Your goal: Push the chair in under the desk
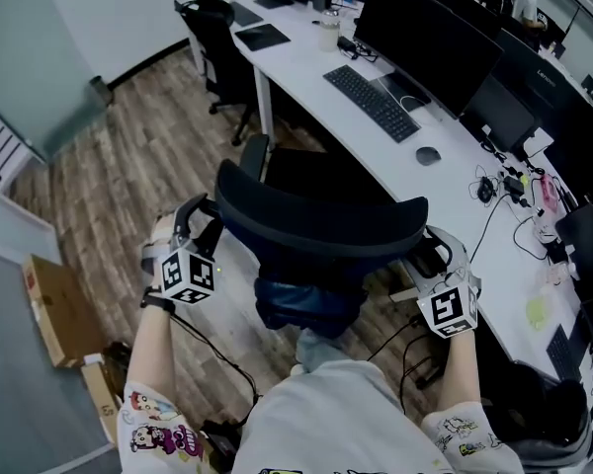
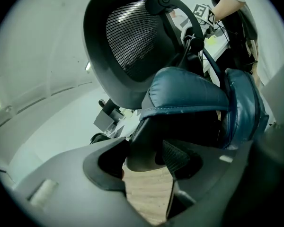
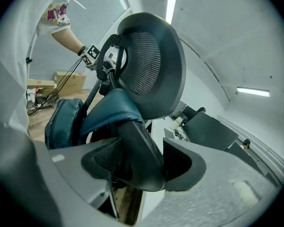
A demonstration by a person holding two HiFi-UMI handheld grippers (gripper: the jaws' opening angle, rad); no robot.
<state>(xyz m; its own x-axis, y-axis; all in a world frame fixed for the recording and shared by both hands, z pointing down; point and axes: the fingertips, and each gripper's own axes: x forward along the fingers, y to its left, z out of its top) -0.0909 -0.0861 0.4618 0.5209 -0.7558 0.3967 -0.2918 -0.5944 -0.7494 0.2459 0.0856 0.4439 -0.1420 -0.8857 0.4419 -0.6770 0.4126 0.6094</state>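
Observation:
A black office chair stands just short of the white desk, its curved backrest towards me. A blue cushion hangs on the back of it. My left gripper clamps the backrest's left edge and my right gripper clamps its right edge. In the left gripper view the dark backrest rim sits between the jaws of the left gripper, under the blue cushion and mesh headrest. The right gripper view shows the right gripper with its jaws pressed on the rim, below the headrest.
On the desk lie a keyboard, a mouse, monitors and loose cables. A second black chair stands further along the desk. A cardboard box sits on the wood floor at the left.

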